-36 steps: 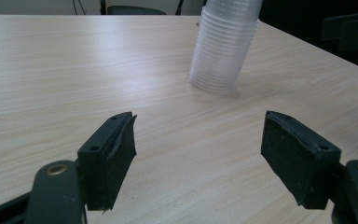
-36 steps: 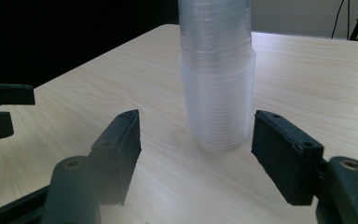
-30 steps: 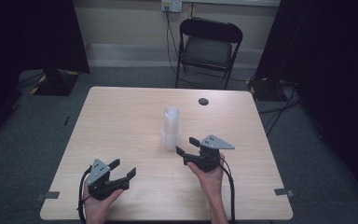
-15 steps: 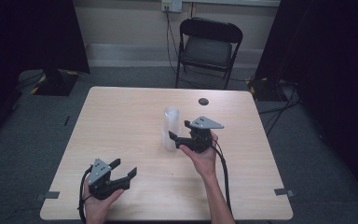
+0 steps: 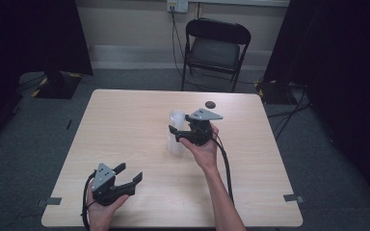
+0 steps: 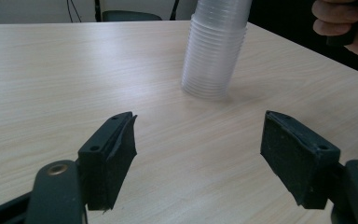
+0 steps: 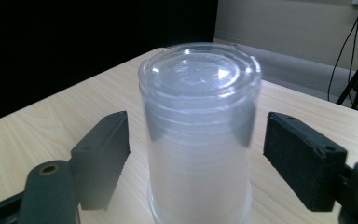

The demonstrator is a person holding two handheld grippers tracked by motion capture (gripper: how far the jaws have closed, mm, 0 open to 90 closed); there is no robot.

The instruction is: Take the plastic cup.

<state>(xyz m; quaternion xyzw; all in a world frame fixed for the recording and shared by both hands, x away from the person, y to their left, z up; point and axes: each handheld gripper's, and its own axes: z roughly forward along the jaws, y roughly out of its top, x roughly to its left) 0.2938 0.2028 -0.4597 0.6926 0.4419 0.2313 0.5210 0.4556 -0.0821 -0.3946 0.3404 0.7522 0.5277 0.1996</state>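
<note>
High view shows your right gripper point(image 5: 177, 134) brought up against the stack of clear plastic cups point(image 5: 176, 132), which stands upside down near the middle of the table point(image 5: 125, 120). Right gripper view puts the stack squarely between your jaws; they have just been opening, and a gap shows on each side of the topmost cup, so the pads are not pressing yet. That level, side-on approach near the top looks chosen so you can pinch one cup and lift it off its neighbours rather than drag the whole column. The cups are nested rim-down and closed base up, so nothing can sit in them; through the cloudy walls only further cups are visible. Your left gripper point(image 5: 127, 177) rests low near the table's front edge, jaws spread wide and empty, well apart from the stack, probably waiting to steady it. A small dark disc point(image 5: 210, 104) lies beyond.
</note>
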